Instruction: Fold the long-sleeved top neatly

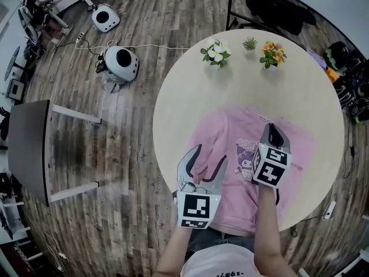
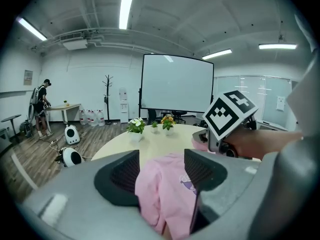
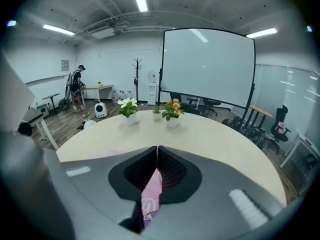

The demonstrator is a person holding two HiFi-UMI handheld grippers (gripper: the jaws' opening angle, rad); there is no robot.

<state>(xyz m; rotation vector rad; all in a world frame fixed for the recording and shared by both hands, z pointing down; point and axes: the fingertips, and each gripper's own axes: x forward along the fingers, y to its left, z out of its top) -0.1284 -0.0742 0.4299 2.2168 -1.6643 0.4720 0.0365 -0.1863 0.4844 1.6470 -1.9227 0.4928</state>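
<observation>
A pink long-sleeved top [image 1: 222,136] with a cartoon print lies spread on the round beige table [image 1: 184,97], its near edge hanging over the rim. My left gripper [image 1: 209,156] is over the top's left part, near the table's front. Its jaws stand open, and in the left gripper view [image 2: 161,159] a bulge of pink cloth [image 2: 159,191] sits between them. My right gripper [image 1: 272,128] is to the right, by the print. It is shut [image 3: 157,151] on a thin fold of the pink cloth [image 3: 151,195].
Three small potted plants [image 1: 215,53] [image 1: 249,43] [image 1: 272,54] stand at the table's far edge. On the wooden floor are two white round devices [image 1: 121,63] [image 1: 105,17] and a dark side table [image 1: 29,149]. Bags [image 1: 346,77] lie at the right. A person [image 2: 41,106] stands far off.
</observation>
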